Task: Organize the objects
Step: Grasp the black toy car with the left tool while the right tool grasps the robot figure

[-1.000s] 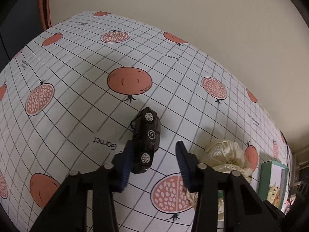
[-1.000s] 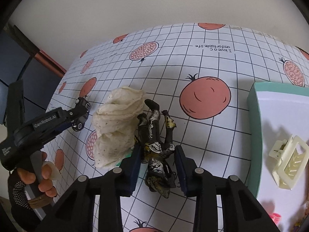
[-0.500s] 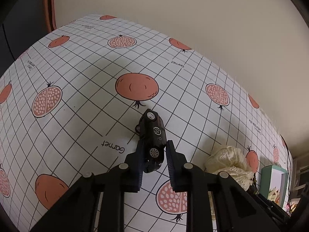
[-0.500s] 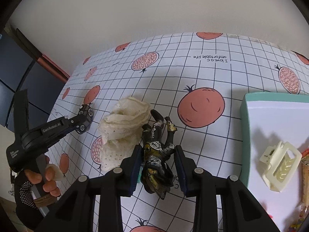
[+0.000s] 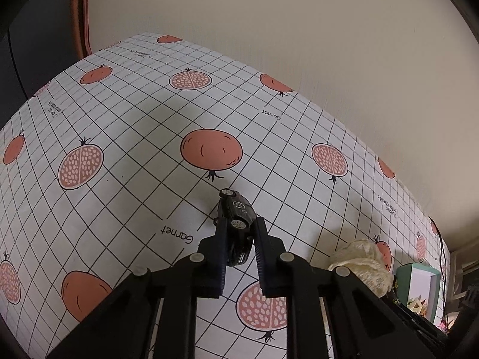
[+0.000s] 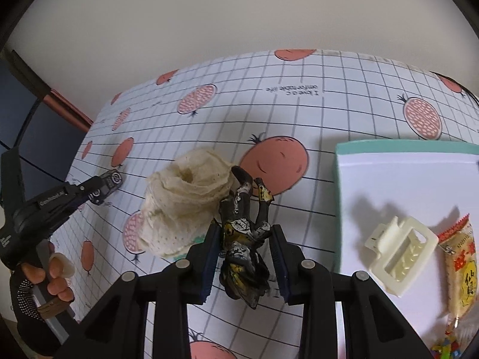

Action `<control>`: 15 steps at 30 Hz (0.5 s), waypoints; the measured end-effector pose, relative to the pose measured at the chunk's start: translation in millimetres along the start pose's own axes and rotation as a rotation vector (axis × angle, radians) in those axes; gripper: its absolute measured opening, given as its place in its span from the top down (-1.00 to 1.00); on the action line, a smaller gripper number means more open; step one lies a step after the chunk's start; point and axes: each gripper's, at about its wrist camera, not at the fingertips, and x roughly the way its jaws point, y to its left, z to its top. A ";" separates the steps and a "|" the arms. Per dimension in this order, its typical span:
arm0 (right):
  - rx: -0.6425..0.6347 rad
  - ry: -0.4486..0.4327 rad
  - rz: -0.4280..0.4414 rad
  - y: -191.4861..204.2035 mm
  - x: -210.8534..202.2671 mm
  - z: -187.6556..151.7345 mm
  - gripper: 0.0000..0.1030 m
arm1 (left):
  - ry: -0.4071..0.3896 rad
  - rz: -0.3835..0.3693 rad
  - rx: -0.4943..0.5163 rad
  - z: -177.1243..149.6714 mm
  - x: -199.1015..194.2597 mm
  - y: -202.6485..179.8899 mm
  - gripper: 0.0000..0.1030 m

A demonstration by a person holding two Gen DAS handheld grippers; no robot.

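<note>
My left gripper (image 5: 240,223) is shut on a small black toy car (image 5: 236,209) and holds it above the pomegranate-print tablecloth (image 5: 125,137). In the right wrist view the same car (image 6: 113,179) shows at the far left, at the tip of the left gripper (image 6: 100,188). My right gripper (image 6: 244,229) is shut on a black and yellow action figure (image 6: 242,239), whose legs point away over the edge of a crumpled cream cloth (image 6: 185,203). The figure hangs clear of the table.
A white tray with a teal rim (image 6: 389,146) lies at the right, holding a cream hair clip (image 6: 401,257) and a snack packet (image 6: 461,263). The cloth (image 5: 362,260) and tray (image 5: 417,281) appear at the left view's lower right. A hand (image 6: 51,275) grips the left tool's handle. A wall runs behind the table.
The left gripper's fingers have closed on the toy car and raised it off the cloth. The right gripper has risen with the figure, away from the cream cloth.
</note>
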 end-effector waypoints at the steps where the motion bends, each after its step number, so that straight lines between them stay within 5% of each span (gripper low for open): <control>1: -0.003 0.003 -0.006 -0.7 -0.7 0.0 0.31 | 0.000 0.001 0.000 -0.2 0.2 -0.3 0.67; 15: -0.009 -0.118 0.033 2.7 -51.8 9.8 0.31 | -0.023 -0.013 0.001 1.2 -9.0 -5.5 0.67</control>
